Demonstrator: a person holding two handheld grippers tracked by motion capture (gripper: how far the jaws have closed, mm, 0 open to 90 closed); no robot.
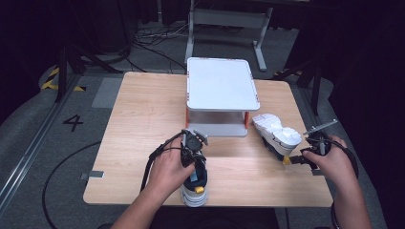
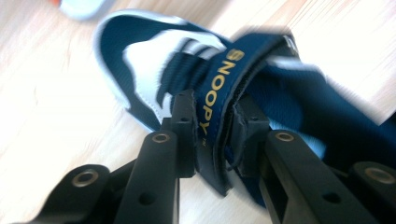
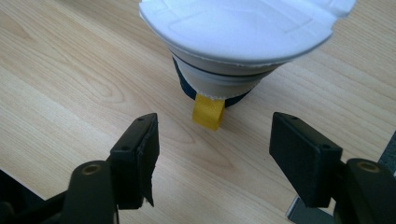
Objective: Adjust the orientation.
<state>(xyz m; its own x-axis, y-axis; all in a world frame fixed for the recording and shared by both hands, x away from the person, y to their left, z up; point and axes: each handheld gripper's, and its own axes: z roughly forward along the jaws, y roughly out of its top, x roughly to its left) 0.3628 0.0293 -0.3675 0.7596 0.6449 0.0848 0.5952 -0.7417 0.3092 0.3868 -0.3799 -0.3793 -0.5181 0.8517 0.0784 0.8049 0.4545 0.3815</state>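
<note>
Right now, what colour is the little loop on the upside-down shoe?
Yellow: the loop shows best in the right gripper view.

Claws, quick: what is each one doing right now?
Left claw: closed on the navy shoe's strap.
Right claw: open, holding nothing, facing the upturned shoe's yellow loop.

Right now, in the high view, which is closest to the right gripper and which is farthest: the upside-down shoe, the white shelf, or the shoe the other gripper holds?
From the right gripper, on the table's right edge:
1. The upside-down shoe, just in front of its jaws, sole up.
2. The white shelf, farther back at the table's middle.
3. The blue shoe, at the near edge, across to the left; it looks about as far as the shelf, so I can't truly rank these two.
</note>
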